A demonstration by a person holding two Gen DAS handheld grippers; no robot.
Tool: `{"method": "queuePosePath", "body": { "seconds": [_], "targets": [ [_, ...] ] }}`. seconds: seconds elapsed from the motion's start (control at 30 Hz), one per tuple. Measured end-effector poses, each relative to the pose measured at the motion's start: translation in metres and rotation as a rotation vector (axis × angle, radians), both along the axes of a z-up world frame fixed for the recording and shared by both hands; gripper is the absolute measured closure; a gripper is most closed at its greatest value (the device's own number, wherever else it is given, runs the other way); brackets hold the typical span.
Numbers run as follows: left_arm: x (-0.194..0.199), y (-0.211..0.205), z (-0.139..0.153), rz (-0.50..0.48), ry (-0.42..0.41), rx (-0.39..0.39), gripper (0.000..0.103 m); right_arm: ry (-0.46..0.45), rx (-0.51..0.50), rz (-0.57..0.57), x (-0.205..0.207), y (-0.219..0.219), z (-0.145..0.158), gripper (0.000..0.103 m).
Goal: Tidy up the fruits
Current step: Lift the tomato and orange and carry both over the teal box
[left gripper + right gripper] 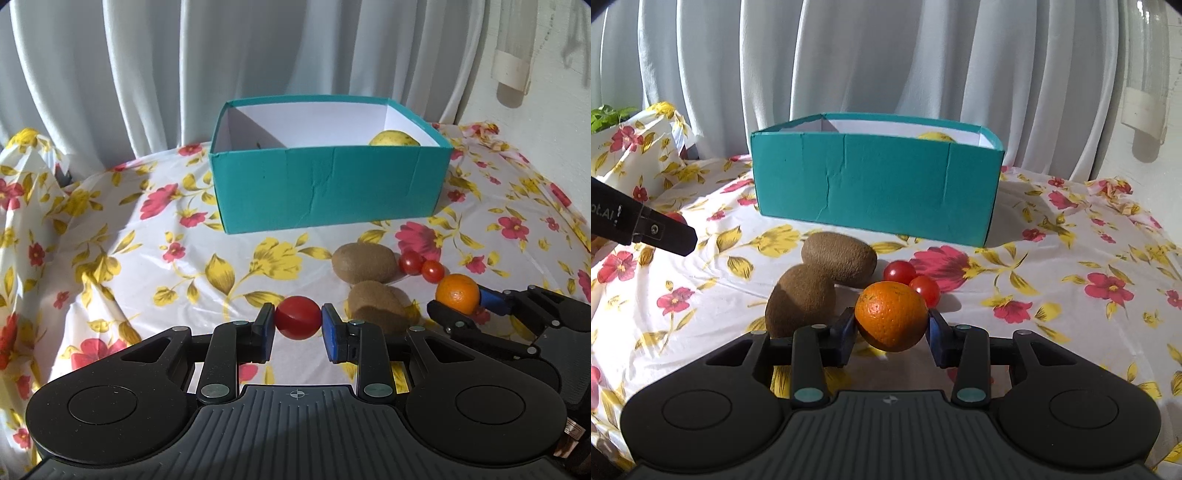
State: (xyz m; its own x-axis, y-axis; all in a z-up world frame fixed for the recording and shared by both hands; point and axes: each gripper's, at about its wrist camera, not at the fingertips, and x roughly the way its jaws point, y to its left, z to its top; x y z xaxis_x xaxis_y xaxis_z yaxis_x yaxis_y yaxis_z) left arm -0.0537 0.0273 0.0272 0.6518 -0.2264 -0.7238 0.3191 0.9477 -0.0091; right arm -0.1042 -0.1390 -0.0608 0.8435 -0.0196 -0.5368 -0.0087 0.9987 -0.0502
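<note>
While left gripper (297,318) clamps tomato (297,317), right gripper (892,323) — seemingly — grips orange (891,315).

Floral tablecloth (147,258) carries teal box (332,188), two kiwis (364,263), two cherry tomatoes (410,262).

The left gripper (297,318) points forward and down over the near part of the table, its two blue-padded fingers (330,328) pressed against the sides of a red tomato (297,317) held clear of the cloth. The right gripper (892,322) sits just to its right, also tilted down, its pads clamped on either side of an orange (891,315). In the left wrist view the right gripper reaches in from the right edge; in the right wrist view one black finger of the left gripper pokes in from the left edge.
</note>
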Motion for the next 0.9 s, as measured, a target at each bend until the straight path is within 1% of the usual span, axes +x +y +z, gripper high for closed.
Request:
{"method": "queuePosePath", "body": {
  "seconds": [0.17,0.27,0.3,0.4,0.43,0.5,0.57,0.63,0.77,0.9],
  "targets": [
    [0.015,-0.010,0.023,0.004,-0.067,0.000,0.073,-0.083,0.011,-0.024,0.000,-0.007,0.027,0.063],
    [0.034,-0.016,0.042,0.008,-0.089,-0.042,0.073,-0.131,0.022,-0.043,0.000,-0.012,0.041,0.063],
    [0.040,-0.019,0.047,0.012,-0.106,-0.043,0.073,-0.148,0.023,-0.051,0.001,-0.014,0.046,0.063],
    [0.058,-0.028,0.060,0.037,-0.191,-0.019,0.073,-0.190,0.026,-0.074,-0.001,-0.018,0.057,0.063],
    [0.065,-0.030,0.062,0.049,-0.205,-0.017,0.073,-0.201,0.028,-0.081,-0.002,-0.019,0.059,0.063],
    [0.084,-0.036,0.062,0.074,-0.218,-0.009,0.073,-0.219,0.030,-0.092,-0.004,-0.021,0.064,0.063],
    [0.102,-0.042,0.059,0.113,-0.220,0.014,0.073,-0.230,0.028,-0.108,-0.006,-0.022,0.067,0.063],
    [0.116,-0.044,0.055,0.136,-0.209,0.022,0.073,-0.237,0.029,-0.119,-0.009,-0.024,0.069,0.063],
    [0.132,-0.049,0.050,0.146,-0.203,0.022,0.073,-0.247,0.019,-0.148,-0.013,-0.029,0.073,0.063],
    [0.144,-0.058,0.043,0.131,-0.200,0.030,0.073,-0.253,0.017,-0.184,-0.015,-0.034,0.075,0.063]
  ]
}}
